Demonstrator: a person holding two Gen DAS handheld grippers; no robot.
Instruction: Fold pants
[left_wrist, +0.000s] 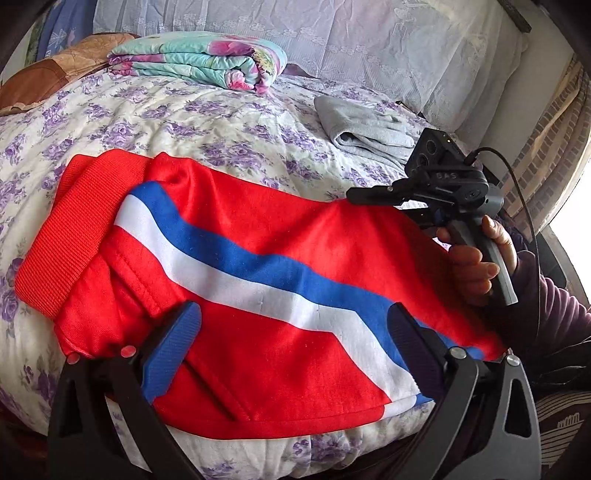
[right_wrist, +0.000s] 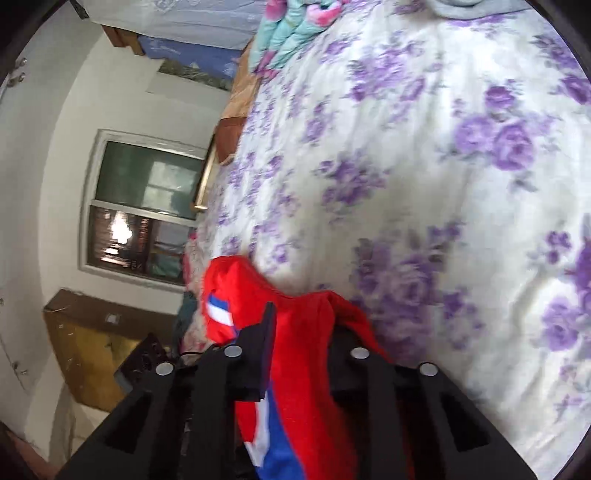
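We see a bed (left_wrist: 207, 122) covered with a white quilt printed with purple flowers. On it lie the red knit pants (left_wrist: 280, 295) with a blue and white stripe, a folded floral blanket (left_wrist: 207, 61) and a folded grey garment (left_wrist: 365, 129). Our left gripper (left_wrist: 295, 350) hovers over the pants, fingers spread apart. Our right gripper (right_wrist: 301, 354) fingers are clenched on a bunch of red fabric. Its housing reads "DAS".

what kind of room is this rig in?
Most likely a home bedroom. The red pants lie on a bed with a purple-flowered quilt, with a folded floral blanket and a lace-covered pillow at the far side. The right wrist view also shows a window in a white wall.
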